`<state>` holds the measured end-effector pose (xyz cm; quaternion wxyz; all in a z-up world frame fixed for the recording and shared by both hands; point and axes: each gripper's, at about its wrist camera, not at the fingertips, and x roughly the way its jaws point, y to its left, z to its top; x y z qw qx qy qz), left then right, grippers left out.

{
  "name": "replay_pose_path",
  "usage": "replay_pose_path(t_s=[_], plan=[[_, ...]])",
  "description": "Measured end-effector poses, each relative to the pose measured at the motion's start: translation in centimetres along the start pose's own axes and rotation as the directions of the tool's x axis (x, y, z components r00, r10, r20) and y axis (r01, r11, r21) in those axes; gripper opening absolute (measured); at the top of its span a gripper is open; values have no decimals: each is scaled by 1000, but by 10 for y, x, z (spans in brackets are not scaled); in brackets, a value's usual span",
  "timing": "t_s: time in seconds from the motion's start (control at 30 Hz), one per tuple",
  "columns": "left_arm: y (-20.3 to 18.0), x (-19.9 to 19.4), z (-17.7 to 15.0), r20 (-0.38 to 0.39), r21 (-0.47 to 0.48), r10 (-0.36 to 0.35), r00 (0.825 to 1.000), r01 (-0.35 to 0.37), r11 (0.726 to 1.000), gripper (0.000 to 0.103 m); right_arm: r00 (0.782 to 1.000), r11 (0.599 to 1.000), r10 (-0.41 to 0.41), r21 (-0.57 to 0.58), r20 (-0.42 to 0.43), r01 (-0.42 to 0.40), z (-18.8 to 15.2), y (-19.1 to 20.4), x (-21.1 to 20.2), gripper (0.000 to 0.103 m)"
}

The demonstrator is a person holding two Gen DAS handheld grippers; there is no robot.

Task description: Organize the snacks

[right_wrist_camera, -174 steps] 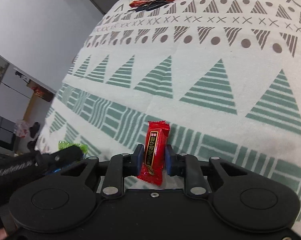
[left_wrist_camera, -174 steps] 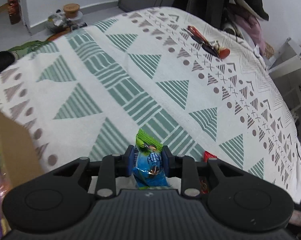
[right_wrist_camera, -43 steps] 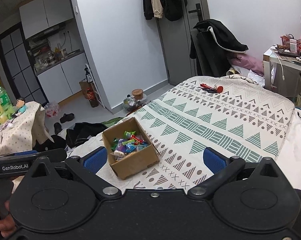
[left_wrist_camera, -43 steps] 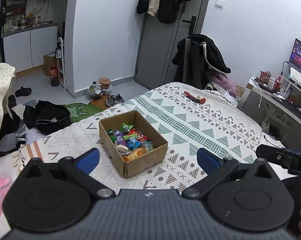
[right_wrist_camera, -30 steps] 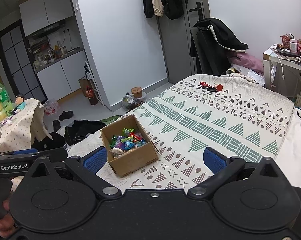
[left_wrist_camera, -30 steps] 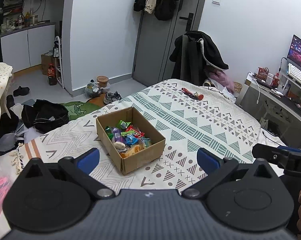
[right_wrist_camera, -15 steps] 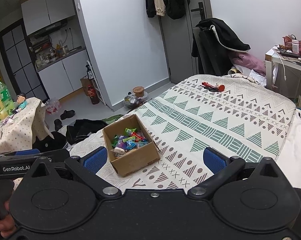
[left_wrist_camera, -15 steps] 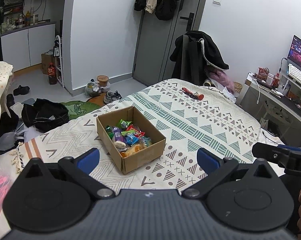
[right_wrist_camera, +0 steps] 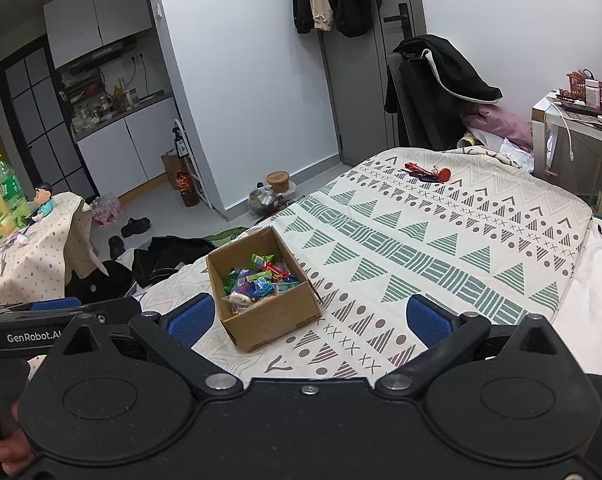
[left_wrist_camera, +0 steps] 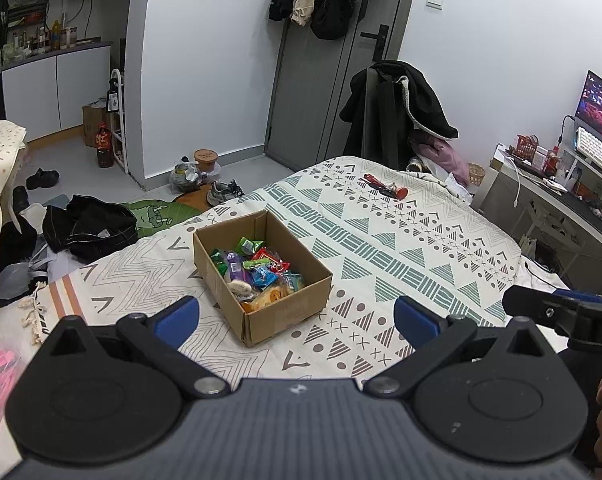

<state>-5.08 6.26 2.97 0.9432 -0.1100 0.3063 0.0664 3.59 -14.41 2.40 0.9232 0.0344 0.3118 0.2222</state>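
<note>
Snacks (left_wrist_camera: 257,272) sat piled in the open cardboard box (left_wrist_camera: 285,312), mixed wrappers: green, purple, blue, red, orange. Box rested on the bed (left_wrist_camera: 421,240), on the patterned cover near its foot-side edge, flaps up. In the right wrist view the same box (right_wrist_camera: 269,320) lay just ahead of the left pad, snacks (right_wrist_camera: 261,280) inside

Left tongs (left_wrist_camera: 297,318) were spread wide, nothing between the blue pads, held back above the bed and well apart from the box. Right tongs (right_wrist_camera: 309,318) were likewise spread wide and empty, also clear of the box

A red-handled bunch of small items (left_wrist_camera: 385,188) lay at the far end of the bed, well apart from the box; too small to tell what they were. Dark clothes (left_wrist_camera: 89,228) were heaped on the floor beside the bed. A chair with a black coat (left_wrist_camera: 401,108) stood past the far end
</note>
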Motion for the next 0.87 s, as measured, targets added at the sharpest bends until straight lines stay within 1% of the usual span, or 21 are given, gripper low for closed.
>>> replay_pose_path(t_s=[0.87], plan=[[2, 2, -1, -10, -4, -4, 1000, 4, 1000, 103, 1000, 1000, 6, 3, -7, -6, 0, 0, 2, 103]])
